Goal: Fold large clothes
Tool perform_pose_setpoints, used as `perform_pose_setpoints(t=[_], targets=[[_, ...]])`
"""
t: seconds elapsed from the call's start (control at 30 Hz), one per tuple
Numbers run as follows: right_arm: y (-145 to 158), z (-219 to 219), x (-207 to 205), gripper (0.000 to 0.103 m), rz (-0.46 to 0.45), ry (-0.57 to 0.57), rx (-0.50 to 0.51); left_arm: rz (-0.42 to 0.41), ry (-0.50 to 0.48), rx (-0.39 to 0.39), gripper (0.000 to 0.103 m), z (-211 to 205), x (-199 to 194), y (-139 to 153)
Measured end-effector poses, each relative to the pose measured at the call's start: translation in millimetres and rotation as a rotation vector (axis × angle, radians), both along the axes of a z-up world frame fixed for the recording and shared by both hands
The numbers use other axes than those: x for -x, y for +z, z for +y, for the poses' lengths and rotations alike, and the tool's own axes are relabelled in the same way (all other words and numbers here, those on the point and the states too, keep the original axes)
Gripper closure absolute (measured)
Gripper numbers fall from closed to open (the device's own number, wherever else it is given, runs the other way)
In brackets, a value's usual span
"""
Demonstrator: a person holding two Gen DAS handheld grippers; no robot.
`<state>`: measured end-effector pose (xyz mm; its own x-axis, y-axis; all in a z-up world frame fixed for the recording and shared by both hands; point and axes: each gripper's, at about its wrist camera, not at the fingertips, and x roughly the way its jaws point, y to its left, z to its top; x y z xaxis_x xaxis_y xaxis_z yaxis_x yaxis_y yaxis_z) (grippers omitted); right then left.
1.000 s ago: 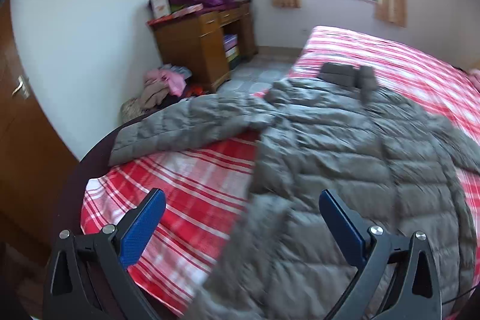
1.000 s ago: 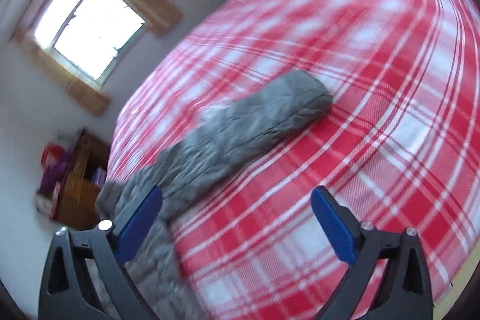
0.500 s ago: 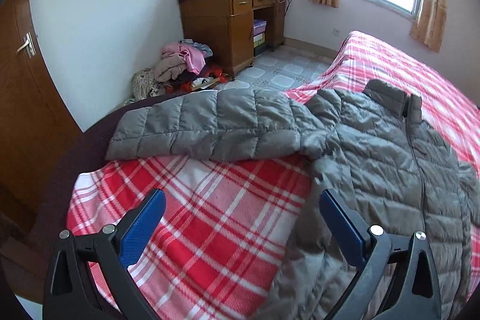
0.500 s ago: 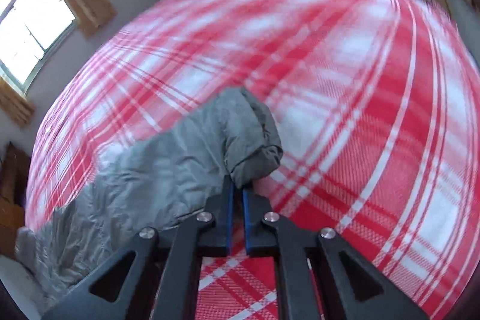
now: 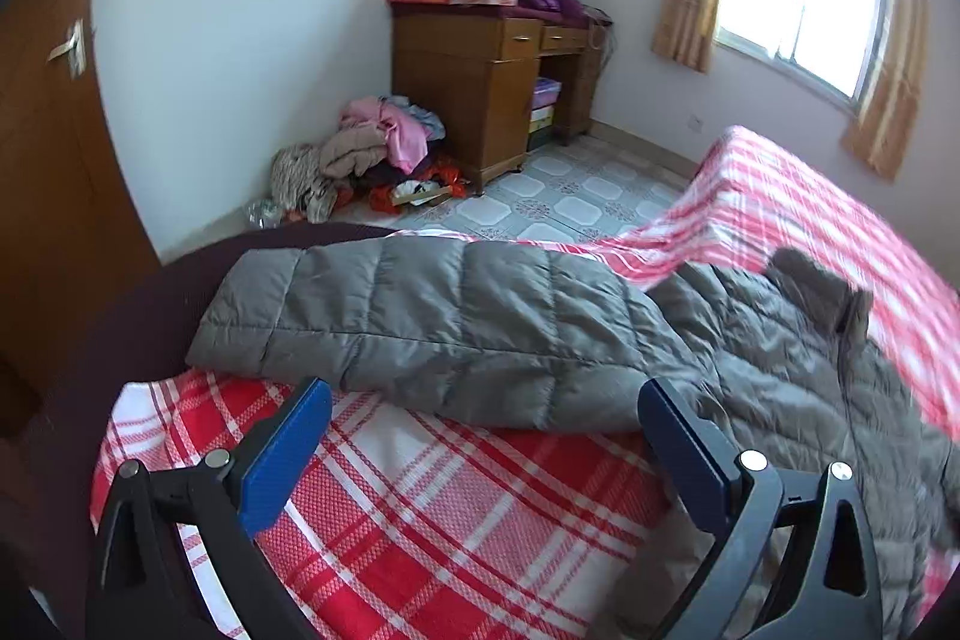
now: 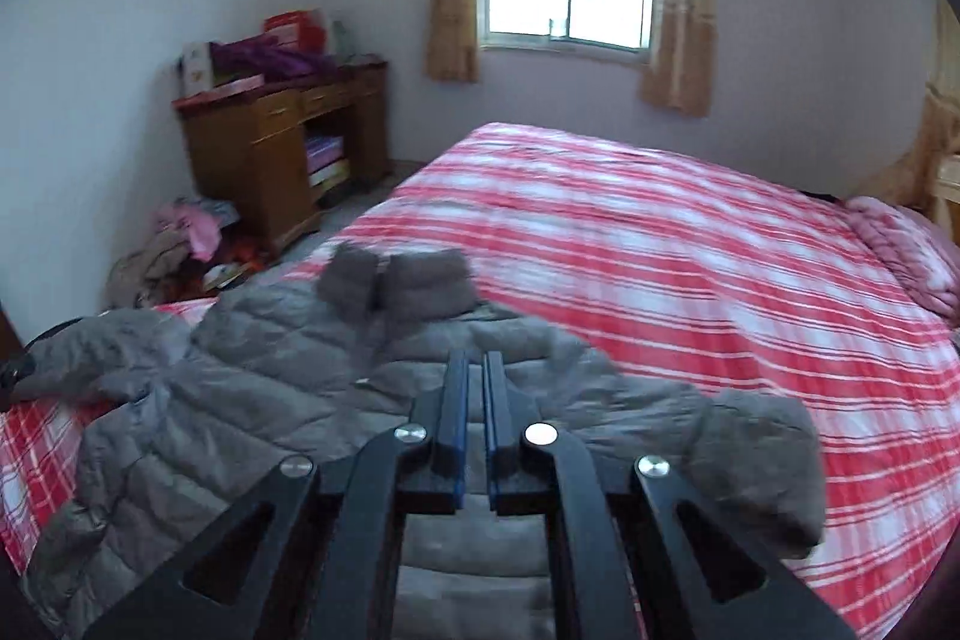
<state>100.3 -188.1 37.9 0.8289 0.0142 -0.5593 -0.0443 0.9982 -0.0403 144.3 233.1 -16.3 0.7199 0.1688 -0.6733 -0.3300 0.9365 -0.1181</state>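
Observation:
A grey quilted puffer jacket (image 5: 750,364) lies spread on a red plaid bed (image 5: 456,508). Its left sleeve (image 5: 420,322) stretches out toward the bed's corner. My left gripper (image 5: 480,436) is open, just in front of that sleeve, touching nothing. In the right wrist view the jacket (image 6: 252,400) lies with its collar (image 6: 396,280) toward the window. My right gripper (image 6: 472,376) is shut above the jacket's body. The right sleeve (image 6: 756,466) lies bent beside it; whether cloth is pinched is hidden.
A wooden desk (image 5: 480,82) with boxes stands by the wall. A heap of clothes (image 5: 366,154) lies on the tiled floor beside it. A wooden door (image 5: 42,160) is on the left. A pink pillow (image 6: 906,250) lies at the bed's head.
My right gripper shut on the right sleeve's cuff and swung over toward the jacket's body. My left gripper moved closer to the left sleeve, staying open.

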Motion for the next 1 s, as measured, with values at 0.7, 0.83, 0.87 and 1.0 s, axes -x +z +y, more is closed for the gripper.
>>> perform_pose_setpoints(t=[0.7,0.83,0.87,1.0], targets=[[-122.0,-206.8,-50.4,0.014,0.269,-0.542,0.322,0.070,0.158,0.215,0.001,82.8,-7.9,-57.3],[-145.5,-254.5,-51.2,0.082,0.392,-0.508,0.174,0.080,0.162,0.156,0.001,75.9,-10.4,-53.4],[-140.4,-259.5,-47.3,0.092,0.386,-0.510,0.123,0.081,0.163,0.141,0.001,75.2,-11.2,-52.5],[-91.5,-240.2,-26.6,0.093,0.224,-0.502,0.019,0.081,0.165,0.087,0.001,73.6,-15.5,-50.7]])
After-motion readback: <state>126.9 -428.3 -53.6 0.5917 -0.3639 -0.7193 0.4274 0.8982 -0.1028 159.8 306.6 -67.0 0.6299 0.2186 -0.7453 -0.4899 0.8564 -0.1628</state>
